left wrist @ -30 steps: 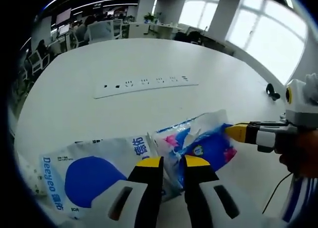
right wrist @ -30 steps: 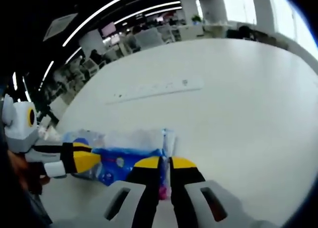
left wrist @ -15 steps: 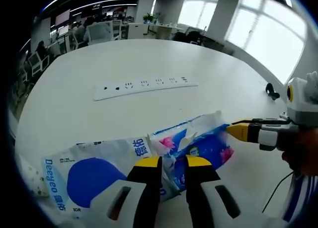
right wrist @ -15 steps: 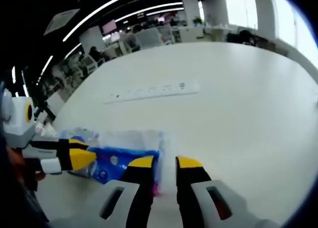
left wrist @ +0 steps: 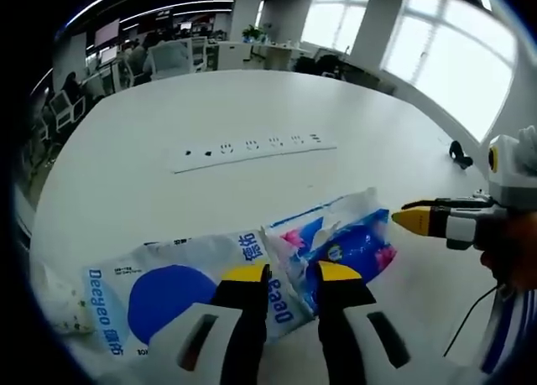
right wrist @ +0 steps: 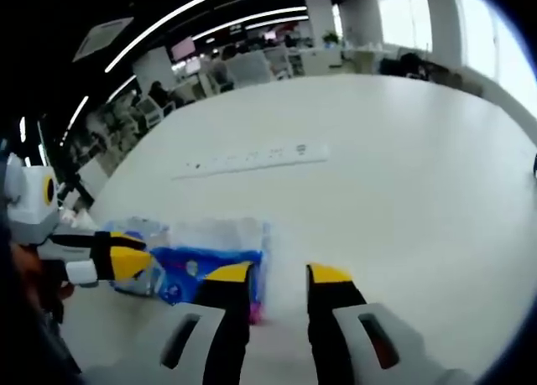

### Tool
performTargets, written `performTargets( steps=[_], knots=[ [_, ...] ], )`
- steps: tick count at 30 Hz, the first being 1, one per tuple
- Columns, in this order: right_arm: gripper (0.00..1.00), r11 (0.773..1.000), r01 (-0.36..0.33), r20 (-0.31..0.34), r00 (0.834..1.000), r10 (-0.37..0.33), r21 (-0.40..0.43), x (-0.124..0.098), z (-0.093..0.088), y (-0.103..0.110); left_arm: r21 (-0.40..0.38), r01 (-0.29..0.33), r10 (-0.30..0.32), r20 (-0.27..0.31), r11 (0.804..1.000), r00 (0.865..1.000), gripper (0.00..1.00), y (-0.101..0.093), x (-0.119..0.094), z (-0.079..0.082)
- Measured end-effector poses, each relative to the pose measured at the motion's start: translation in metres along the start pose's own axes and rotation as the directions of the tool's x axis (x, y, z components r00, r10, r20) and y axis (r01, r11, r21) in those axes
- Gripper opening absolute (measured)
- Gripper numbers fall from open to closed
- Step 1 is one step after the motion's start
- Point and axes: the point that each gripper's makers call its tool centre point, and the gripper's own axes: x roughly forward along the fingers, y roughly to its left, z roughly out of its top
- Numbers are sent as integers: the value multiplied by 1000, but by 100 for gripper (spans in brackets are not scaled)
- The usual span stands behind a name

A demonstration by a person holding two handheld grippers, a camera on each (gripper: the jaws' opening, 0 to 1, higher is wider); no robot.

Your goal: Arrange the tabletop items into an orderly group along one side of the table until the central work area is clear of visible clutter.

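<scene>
Since both packs are soft film, we judge handling from how they lie.

Blue-printed packs: the crinkled blue-and-pink plastic tissue pack [left wrist: 340, 242] overlaps the flat white-and-blue plastic bag with a big blue circle [left wrist: 168, 288], both near our edge of the round white worktop [left wrist: 252, 100].

Handling: we judge them light, limp and slippery; the film should crumple, not break. A pinch on a bunched edge or seam looks safest, since a flat face may slide out.

Left hand-held gripper [left wrist: 287, 273]: its jaws stand narrowly apart, over the seam where the two packs overlap; we cannot tell whether film is caught between them.

Right hand-held gripper [right wrist: 279, 274]: its jaws stand apart with nothing between them, just beside the tissue pack's [right wrist: 210, 263] edge.

Left gripper view adds: the white bag's printed lettering, a pale patterned packet [left wrist: 59, 305] at the left edge, a small dark object [left wrist: 459, 154] far right, and the right hand-held gripper's yellow tip [left wrist: 417, 220] near the tissue pack.

Right gripper view adds: the left hand-held gripper [right wrist: 126, 259] against the pack's far end, and bare worktop to the right.

Both views: a long white power strip [left wrist: 252, 148] lies well apart, mid-worktop.
</scene>
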Motion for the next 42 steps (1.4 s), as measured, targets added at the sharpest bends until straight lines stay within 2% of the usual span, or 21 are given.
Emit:
performTargets(
  steps=[3,6,8,13,15,18,21,25,28,30,32,35,38,42],
  knots=[
    [31,1000,-3,-4,1000,3,-2,-4,-4,1,11,-6,6,6,1000,1000,33,5,-3,-2],
    [36,1000,3,1,1000,-3,-12,-8,-6,2,3,1,-1,25,1000,1000,35,6,-8,-3],
    [41,1000,-1,3,1000,1,-15,-11,-7,3,-13,26,-25,83,1000,996,36,3,-13,4],
    [51,999,-7,9,1000,7,-34,-21,-8,5,17,42,-44,129,999,991,46,-1,-27,7],
    [55,999,-14,20,1000,15,-41,-27,-8,5,54,69,-77,178,996,981,47,-5,-34,12],
    [59,999,-16,23,1000,17,-43,-34,-14,4,48,67,-75,186,997,980,48,1,-42,3],
    [67,998,-48,46,998,50,-47,-39,-21,10,37,86,-92,220,996,971,53,0,-52,0],
    [72,996,-71,35,997,73,-56,-46,-34,16,26,94,-97,244,995,965,58,-1,-60,-6],
    [79,995,-73,42,996,76,-67,-53,-42,19,43,104,-112,260,994,959,64,-2,-68,-9],
    [82,994,-94,32,995,96,-60,-56,-48,20,76,116,-132,271,990,954,64,-6,-76,-12],
    [83,994,-83,27,996,85,-76,-61,-52,17,99,117,-140,272,988,952,65,-6,-82,-17],
    [86,993,-86,36,995,89,-78,-70,-54,15,100,126,-150,285,987,947,73,-5,-93,-22],
    [90,991,-92,48,994,97,-98,-78,-55,17,103,123,-148,292,987,945,76,-3,-102,-27],
    [96,984,-116,65,990,126,-134,-88,-59,28,107,124,-152,320,986,935,83,-6,-119,-30]
  ],
)
